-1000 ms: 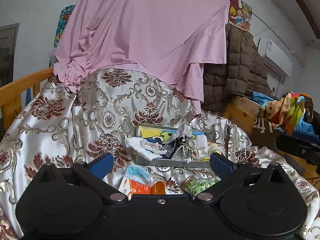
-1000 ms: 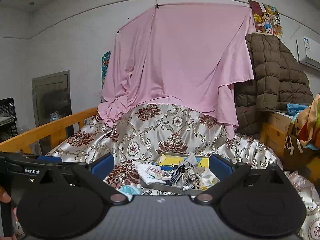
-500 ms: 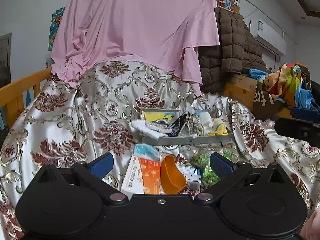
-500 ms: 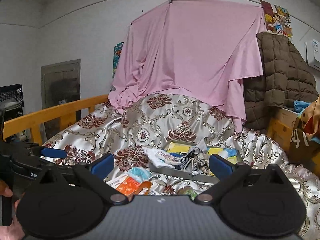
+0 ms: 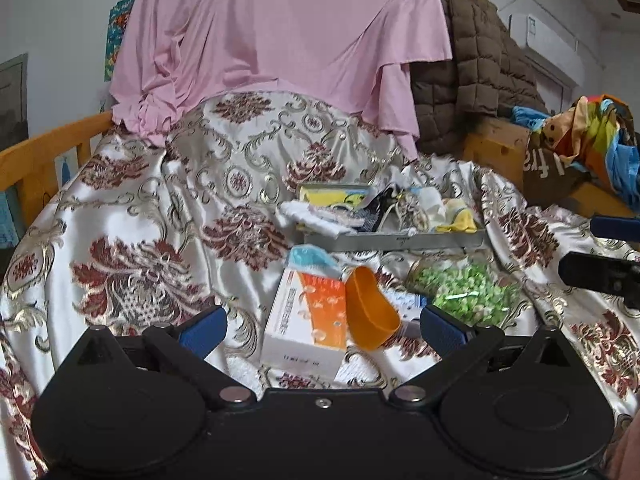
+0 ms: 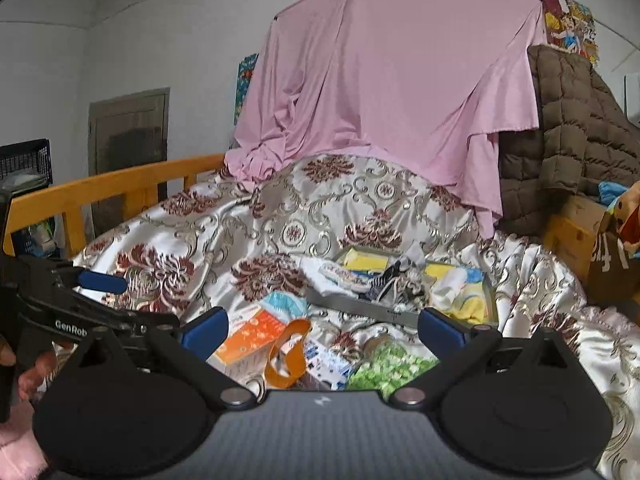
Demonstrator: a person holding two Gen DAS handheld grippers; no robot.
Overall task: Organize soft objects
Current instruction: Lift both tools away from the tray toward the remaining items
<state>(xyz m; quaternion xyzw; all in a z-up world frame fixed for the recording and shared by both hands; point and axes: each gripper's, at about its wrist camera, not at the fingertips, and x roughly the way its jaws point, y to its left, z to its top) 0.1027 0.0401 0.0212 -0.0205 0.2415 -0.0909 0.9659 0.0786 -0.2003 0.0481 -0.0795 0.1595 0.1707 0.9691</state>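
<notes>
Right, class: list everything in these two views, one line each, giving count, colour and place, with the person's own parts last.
Grey shallow metal tray: one, mid-bed, holding socks and small cloths.
White-and-orange cardboard box: one, before the tray.
Orange plastic scoop: one, right of the box.
Clear bag of green pieces: one, right of the scoop.
Floral satin bedspread: one, cream and maroon, under everything.
Pink draped sheet: one, behind.
Brown quilted jacket: one, far right.
Left gripper: black, blue pads, jaws open.
Right gripper: same, jaws open.
</notes>
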